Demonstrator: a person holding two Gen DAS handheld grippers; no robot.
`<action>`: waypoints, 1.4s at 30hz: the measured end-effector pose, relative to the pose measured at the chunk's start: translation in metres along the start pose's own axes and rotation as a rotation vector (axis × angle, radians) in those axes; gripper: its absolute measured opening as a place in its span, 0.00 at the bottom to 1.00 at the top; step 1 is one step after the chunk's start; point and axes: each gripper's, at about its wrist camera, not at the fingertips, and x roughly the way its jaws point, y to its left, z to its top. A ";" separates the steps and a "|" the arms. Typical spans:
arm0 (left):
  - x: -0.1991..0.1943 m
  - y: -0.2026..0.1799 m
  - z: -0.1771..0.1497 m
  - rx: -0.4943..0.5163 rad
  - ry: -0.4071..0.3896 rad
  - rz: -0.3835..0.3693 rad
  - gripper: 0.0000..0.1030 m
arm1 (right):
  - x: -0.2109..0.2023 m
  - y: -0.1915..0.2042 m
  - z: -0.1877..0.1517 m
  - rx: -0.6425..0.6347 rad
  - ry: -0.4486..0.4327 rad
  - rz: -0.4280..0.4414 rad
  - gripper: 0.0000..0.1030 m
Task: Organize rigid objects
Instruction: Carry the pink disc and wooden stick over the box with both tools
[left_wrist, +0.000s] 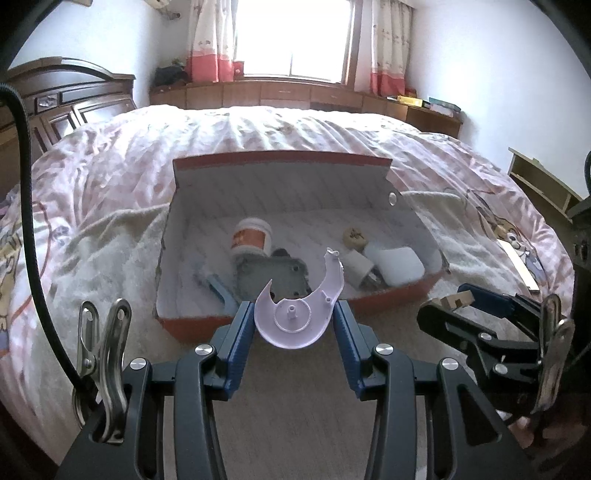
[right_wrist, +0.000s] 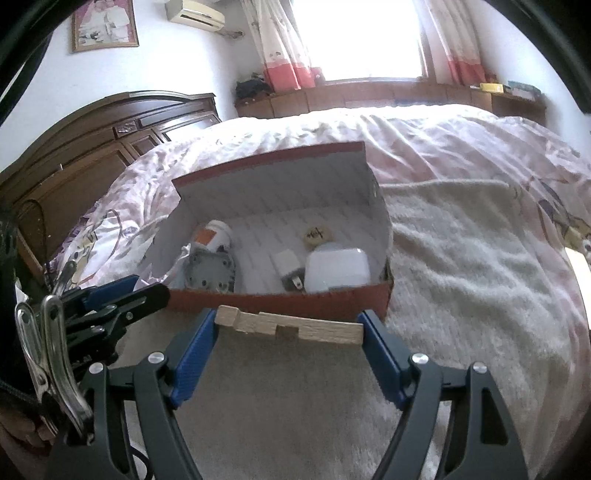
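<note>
Spanning right tongs (right_wrist: 289, 334): wooden piece (right_wrist: 291, 326).

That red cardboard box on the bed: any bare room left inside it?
Yes. The red cardboard box has bare floor mid-back, between the white orange-labelled jar and the round wooden disc. The front is crowded: grey plate left, white case right.

Place: I'm working in a home bedroom.
Evidence ahead of the fingers: pink floral-quilted bed (left_wrist: 295, 133), dark carved wooden headboard (right_wrist: 110, 140), red-hemmed curtained window (left_wrist: 295, 37).
</note>
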 end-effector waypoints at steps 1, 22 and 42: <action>0.001 0.000 0.002 0.000 -0.003 0.001 0.43 | 0.001 0.000 0.002 -0.002 -0.004 -0.001 0.78; 0.056 0.014 0.032 -0.042 0.033 0.118 0.43 | 0.046 -0.006 0.038 -0.034 0.003 -0.059 0.78; 0.073 0.022 0.028 -0.074 0.066 0.158 0.59 | 0.061 -0.004 0.038 -0.042 0.022 -0.060 0.85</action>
